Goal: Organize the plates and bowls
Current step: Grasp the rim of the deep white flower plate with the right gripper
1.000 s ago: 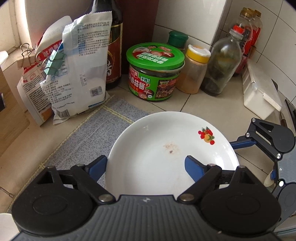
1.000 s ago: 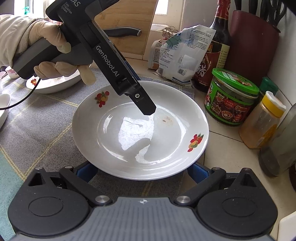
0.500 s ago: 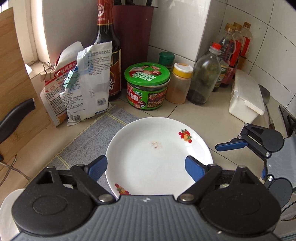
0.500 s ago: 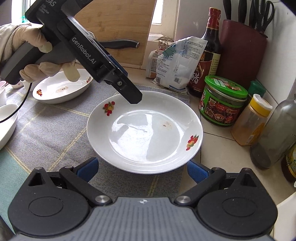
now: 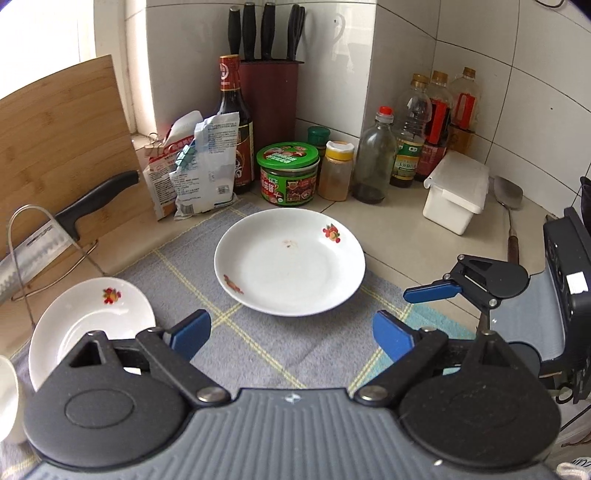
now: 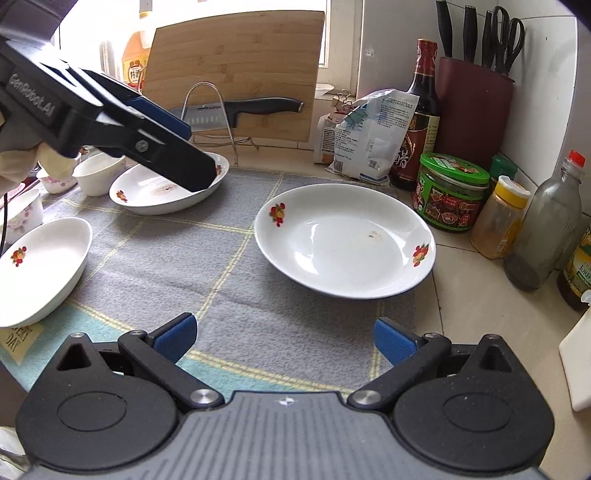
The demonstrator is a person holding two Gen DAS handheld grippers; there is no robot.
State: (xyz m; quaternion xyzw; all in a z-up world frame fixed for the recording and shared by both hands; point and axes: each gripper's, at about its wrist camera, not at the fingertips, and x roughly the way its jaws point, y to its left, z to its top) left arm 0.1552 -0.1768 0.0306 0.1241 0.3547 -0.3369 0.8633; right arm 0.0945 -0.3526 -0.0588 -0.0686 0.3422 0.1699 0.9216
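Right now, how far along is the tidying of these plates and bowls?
Early on. One large plate sits alone on the grey mat by the jars. Nothing is in hand: both the left gripper and right gripper are open and empty. Two more plates and small bowls remain unstacked.

White-tiled corner wall (image 5: pixel 406 44), beige counter (image 5: pixel 399 236), bright window (image 6: pixel 340 33).

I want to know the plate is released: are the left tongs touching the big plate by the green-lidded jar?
Apart. In the left wrist view the left tongs stand open with bare cloth between their tips and the big plate.
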